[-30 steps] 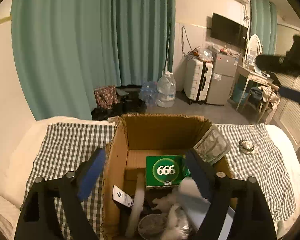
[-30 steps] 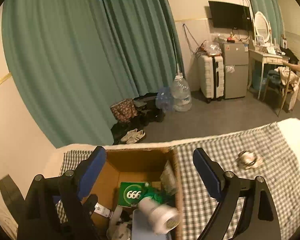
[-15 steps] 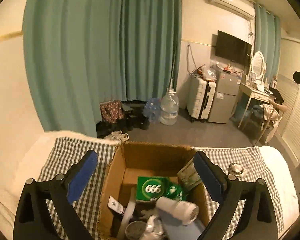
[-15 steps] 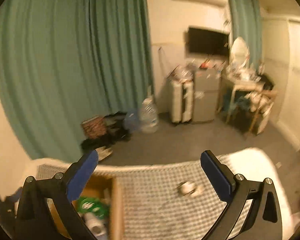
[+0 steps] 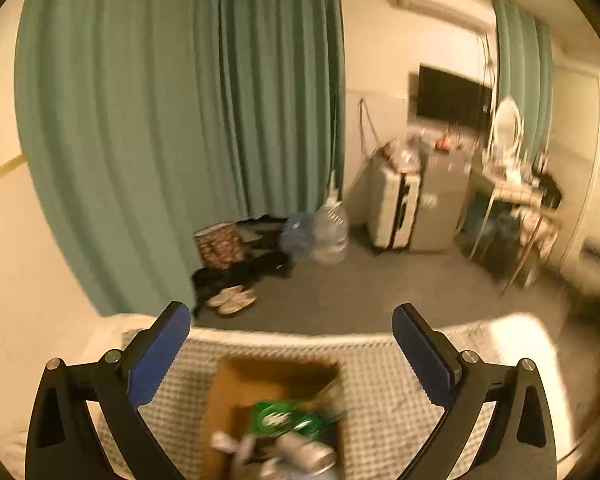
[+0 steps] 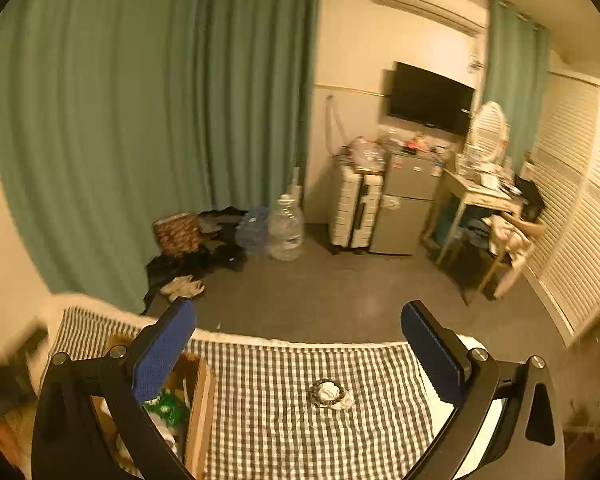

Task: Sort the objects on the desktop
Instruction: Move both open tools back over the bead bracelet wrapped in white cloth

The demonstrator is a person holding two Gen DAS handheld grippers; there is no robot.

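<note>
A cardboard box (image 5: 236,392) stands on the checked cloth (image 5: 384,396), blurred in the left wrist view. It holds a green packet (image 5: 280,418), a white cylinder (image 5: 310,456) and other small items. My left gripper (image 5: 291,312) hangs high above the box, its jaws opening with nothing between them. My right gripper (image 6: 299,308) is open wide and empty above the cloth (image 6: 276,420). Below it lies a dark bead bracelet (image 6: 329,394) on something white. The box (image 6: 200,396) sits behind the right gripper's left finger.
Past the table's far edge lies grey floor with shoes (image 6: 182,286), bags and water jugs (image 6: 286,228) by the green curtain (image 6: 140,120). A suitcase (image 6: 356,210), a small fridge (image 6: 404,208) and a cluttered desk (image 6: 484,192) stand at the right wall.
Both grippers have risen away from the box and their jaws have widened. The right view has swung right, from over the box to over the bracelet. The white cylinder stays in the box.
</note>
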